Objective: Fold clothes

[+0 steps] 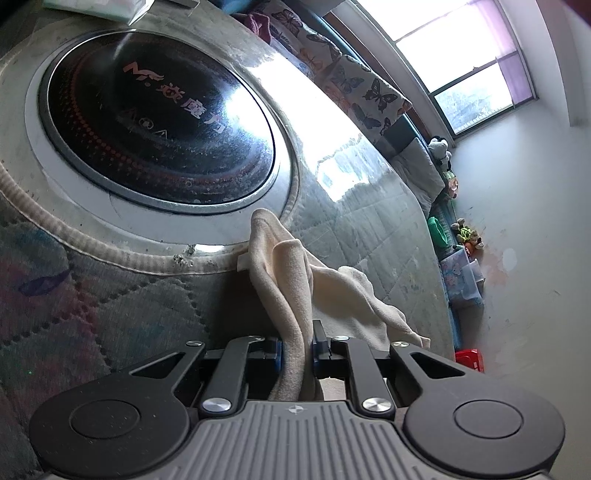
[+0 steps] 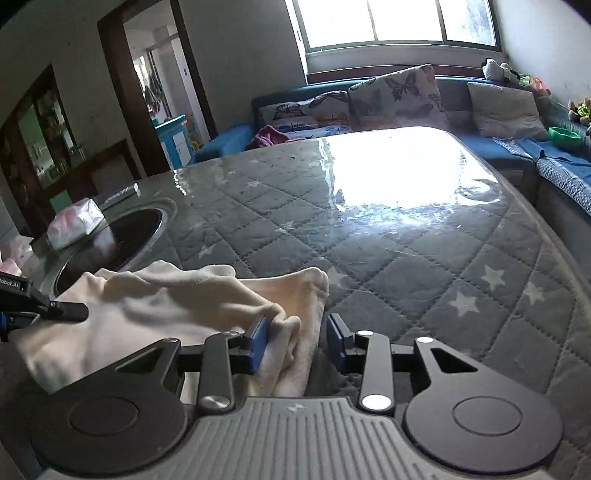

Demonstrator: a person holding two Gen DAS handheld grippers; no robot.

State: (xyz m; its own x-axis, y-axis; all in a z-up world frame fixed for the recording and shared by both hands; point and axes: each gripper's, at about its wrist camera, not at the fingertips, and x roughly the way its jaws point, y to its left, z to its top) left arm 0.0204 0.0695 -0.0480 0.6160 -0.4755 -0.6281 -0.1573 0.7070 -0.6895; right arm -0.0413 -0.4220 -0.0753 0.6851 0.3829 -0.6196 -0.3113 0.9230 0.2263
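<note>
Left wrist view: the left gripper (image 1: pixel 297 350) was found clamped on a bunched fold of the cream garment (image 1: pixel 291 280), held above the quilted table cover (image 1: pixel 373 236) beside the round black cooktop (image 1: pixel 159 118). In the right wrist view the right gripper (image 2: pixel 295 341) was seen with jaws parted — cloth lay between them, one blue pad touching it.

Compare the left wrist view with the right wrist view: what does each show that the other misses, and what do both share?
Left wrist only: the logo on the black round cooktop and the left tongs shut on the cream garment. Right wrist only: the doorway, and the right tongs open around a bunched fold. Both: the garment, the quilted table cover, the butterfly cushions and the window.
</note>
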